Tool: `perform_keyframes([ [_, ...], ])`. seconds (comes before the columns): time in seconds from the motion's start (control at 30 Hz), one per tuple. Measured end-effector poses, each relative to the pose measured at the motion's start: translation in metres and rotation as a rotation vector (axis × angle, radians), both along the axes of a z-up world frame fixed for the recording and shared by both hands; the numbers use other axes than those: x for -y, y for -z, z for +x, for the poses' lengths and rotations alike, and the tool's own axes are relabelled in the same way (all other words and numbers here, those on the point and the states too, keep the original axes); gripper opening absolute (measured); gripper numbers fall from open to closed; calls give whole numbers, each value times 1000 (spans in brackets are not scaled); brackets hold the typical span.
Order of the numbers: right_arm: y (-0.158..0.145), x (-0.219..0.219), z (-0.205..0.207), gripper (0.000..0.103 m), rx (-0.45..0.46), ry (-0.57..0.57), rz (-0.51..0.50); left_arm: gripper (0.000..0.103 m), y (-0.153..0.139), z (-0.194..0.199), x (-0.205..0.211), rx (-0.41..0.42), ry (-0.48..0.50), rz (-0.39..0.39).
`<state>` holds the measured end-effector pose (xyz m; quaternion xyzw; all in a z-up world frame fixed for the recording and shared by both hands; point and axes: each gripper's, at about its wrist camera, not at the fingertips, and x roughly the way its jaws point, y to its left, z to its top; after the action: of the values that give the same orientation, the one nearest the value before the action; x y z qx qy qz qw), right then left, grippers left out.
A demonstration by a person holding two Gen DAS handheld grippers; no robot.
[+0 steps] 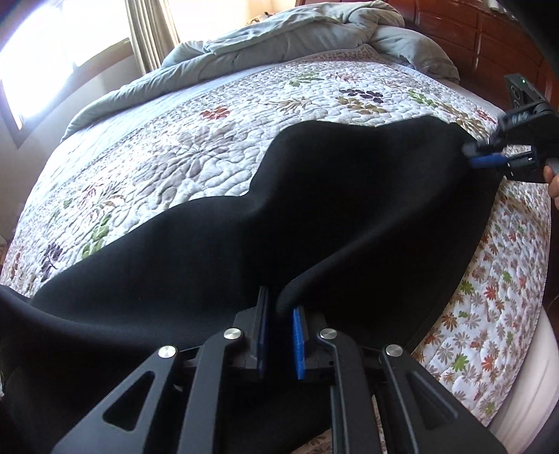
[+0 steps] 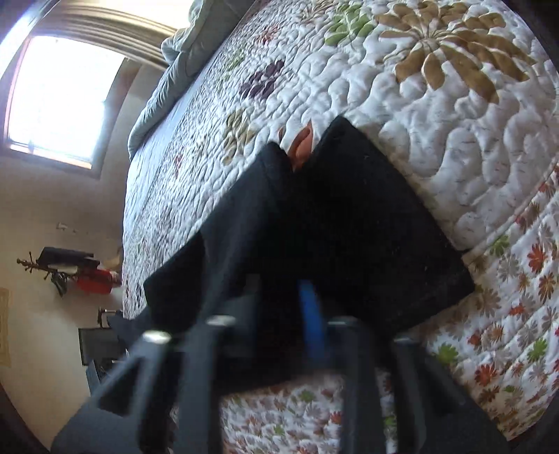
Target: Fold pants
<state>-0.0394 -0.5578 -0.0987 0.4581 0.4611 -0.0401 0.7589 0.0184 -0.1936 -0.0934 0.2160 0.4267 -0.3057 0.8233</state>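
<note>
Nearest you, in the left wrist view, your left gripper [image 1: 279, 314] is closed to a narrow gap on a thick hemmed edge of the black pants [image 1: 314, 209], the cloth pinched between its blue pads [image 1: 298, 344]. From there the pants stretch away across the flowered quilt [image 1: 195, 146] on the bed, lying along its near edge with part of the cloth hanging over the side. At the far right end, your right gripper [image 1: 484, 155] meets the other end of the pants; the right wrist view is blurred, but its jaws look drawn together with black cloth [image 2: 349, 227] at the blue pad [image 2: 311, 314], so you appear to hold that end as well. Beyond the pants the quilt lies bare, and at the back a grey comforter [image 1: 297, 31] is bunched against a wooden headboard [image 1: 471, 31]. As for progress: the pants seem to be held out lengthwise by both ends and lowered onto the bed. Whether the legs are already laid one on the other cannot be told from the dark cloth. The crosswise folds that bring one end over to the other appear still to be made.
</note>
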Motion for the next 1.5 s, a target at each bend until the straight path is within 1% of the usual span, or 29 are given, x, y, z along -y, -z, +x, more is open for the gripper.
perform_keyframes([
  [0.03, -2, 2, 1, 0, 13, 18, 20, 12, -2, 1, 0, -8, -7, -5],
  [0.07, -8, 4, 1, 0, 29, 31, 13, 12, -5, 2, -1, -16, -17, -15],
  [0.17, -39, 5, -6, 0, 70, 54, -118, 12, -16, 0, -5, -10, -40, -45],
  [0.23, -54, 7, -12, 0, 80, 63, -155, 12, -21, -4, -6, 5, -43, -51],
  [0.27, -55, 9, -14, 0, 77, 64, -146, 12, -21, -6, -5, 8, -39, -42],
  [0.3, -54, 8, -15, 7, 70, 51, -117, 12, -20, -6, -4, 6, -37, -38],
  [0.37, -44, 4, -15, 30, 40, 32, -64, 12, -15, -4, -4, -10, -41, -32],
  [0.4, -40, 4, -16, 47, 30, 22, -40, 12, -12, -3, -4, -17, -42, -27],
  [0.5, -22, -17, -10, 49, 1, -34, -1, 13, -5, -1, -2, -29, -48, -16],
  [0.6, -7, -29, -2, 58, -24, -36, 51, 14, -1, -1, -3, -37, -52, -26],
  [0.7, 4, -30, 6, 58, -34, 6, 79, 14, -1, 3, -6, -61, -64, -50],
  [0.73, 4, -26, 10, 56, -26, 25, 92, 14, 0, 4, -8, -68, -68, -57],
  [0.77, 3, -22, 15, 50, -15, 36, 102, 14, 0, 5, -9, -75, -71, -62],
  [0.8, 4, -18, 18, 30, -10, 39, 97, 14, 0, 5, -9, -79, -73, -64],
  [0.83, 3, -15, 21, 6, -4, 37, 88, 14, -1, 6, -9, -83, -75, -67],
  [0.87, 0, -12, 26, 5, 11, 28, 97, 15, -2, 7, -10, -90, -79, -74],
  [0.93, -9, -9, 29, 5, 45, 14, 101, 15, -8, 7, -13, -101, -92, -106],
  [1.03, -41, -12, 24, 4, 109, 12, 3, 15, -26, -5, -12, -60, -77, -136],
  [1.1, -55, -14, 15, 4, 119, 21, -65, 15, -36, -17, -6, -29, -63, -137],
  [1.13, -57, -15, 8, 4, 101, 31, -109, 15, -38, -24, -3, -18, -53, -131],
  [1.2, -51, -14, -3, 5, 61, 44, -150, 16, -31, -37, 6, -9, -26, -102],
  [1.27, -27, -10, -2, 5, -12, 55, -165, 16, -12, -43, 15, -41, -11, -63],
  [1.3, -13, -5, -3, 6, -54, 57, -152, 16, 0, -45, 18, -66, -13, -45],
  [1.33, 1, -6, -5, 5, -71, 63, -122, 16, 9, -46, 18, -62, -21, -43],
  [1.37, 1, -6, -6, 5, -57, 69, -124, 16, 11, -47, 18, -48, -18, -45],
  [1.4, -2, -5, -11, 11, -49, 73, -128, 16, 11, -48, 18, -39, -15, -45],
  [1.43, -10, -8, -13, 21, -57, 81, -153, 16, 11, -47, 18, -44, -17, -52],
  [1.47, -21, -10, -17, 24, -82, 104, -217, 16, 10, -44, 16, -63, -27, -66],
  [1.5, -33, -15, -21, 31, -110, 132, -304, 16, 10, -42, 15, -72, -30, -72],
])
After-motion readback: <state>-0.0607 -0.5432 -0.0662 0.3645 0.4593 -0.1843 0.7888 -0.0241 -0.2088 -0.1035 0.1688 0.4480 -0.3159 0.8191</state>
